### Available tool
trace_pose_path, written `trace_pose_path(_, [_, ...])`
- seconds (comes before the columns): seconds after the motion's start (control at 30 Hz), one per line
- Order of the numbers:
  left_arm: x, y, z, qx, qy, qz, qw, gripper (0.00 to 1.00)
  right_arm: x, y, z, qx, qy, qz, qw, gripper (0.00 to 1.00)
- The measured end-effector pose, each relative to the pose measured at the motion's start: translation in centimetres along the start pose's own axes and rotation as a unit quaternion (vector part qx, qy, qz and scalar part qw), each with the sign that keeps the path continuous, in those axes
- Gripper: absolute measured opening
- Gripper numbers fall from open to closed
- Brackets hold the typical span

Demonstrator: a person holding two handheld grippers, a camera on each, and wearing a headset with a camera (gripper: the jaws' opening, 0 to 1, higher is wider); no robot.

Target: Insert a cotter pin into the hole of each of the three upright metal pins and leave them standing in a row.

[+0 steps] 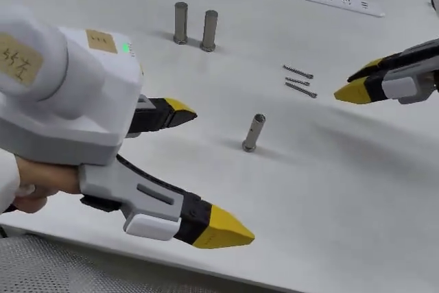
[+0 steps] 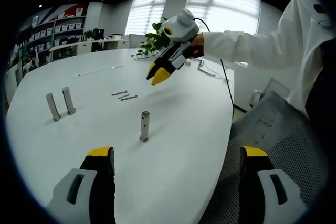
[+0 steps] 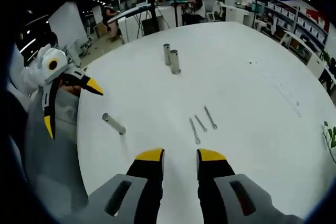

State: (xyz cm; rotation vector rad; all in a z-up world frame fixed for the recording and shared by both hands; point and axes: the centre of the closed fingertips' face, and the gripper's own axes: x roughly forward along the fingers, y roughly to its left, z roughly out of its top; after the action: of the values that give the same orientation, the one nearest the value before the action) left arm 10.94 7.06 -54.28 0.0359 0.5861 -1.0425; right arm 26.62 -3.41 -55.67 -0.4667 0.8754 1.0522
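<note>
With left gripper (image 1: 221, 173) wide open, empty, near the lone upright metal pin (image 1: 254, 132) and right gripper (image 3: 180, 156) slightly parted, empty, short of the 3 cotter pins (image 1: 299, 81), could skid one away when pinching or topple that metal pin

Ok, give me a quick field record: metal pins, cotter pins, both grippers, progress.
standing: pair of metal pins side by side at the far side; lone metal pin apart, nearer
cotter pins: three, loose on table
left gripper: open wide, empty
right gripper: jaws slightly apart, empty
progress: nothing inserted yet
</note>
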Motion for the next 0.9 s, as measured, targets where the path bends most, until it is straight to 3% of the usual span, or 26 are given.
trace_pose_path(0.47, [0.0,-0.1,0.9,-0.016,-0.018,0.003,0.9997,0.99,2.4,-3.7,1.2,-0.08,0.043,-0.004,0.9959,0.04])
trace_pose_path(0.67, [0.0,0.0,0.8,-0.013,-0.014,0.007,0.9998,0.99,3.3,-3.2,1.2,-0.109,0.067,0.006,0.9917,0.03])
trace_pose_path(0.77, [-0.2,0.4,1.0,-0.019,-0.022,0.011,0.9995,0.99,3.9,-3.3,1.2,-0.138,0.083,0.001,0.9869,0.04])
trace_pose_path(0.9, [-0.3,0.6,1.4,-0.02,-0.028,0.017,0.9993,0.96,4.6,-3.5,1.2,-0.148,0.094,0.006,0.9846,0.02])
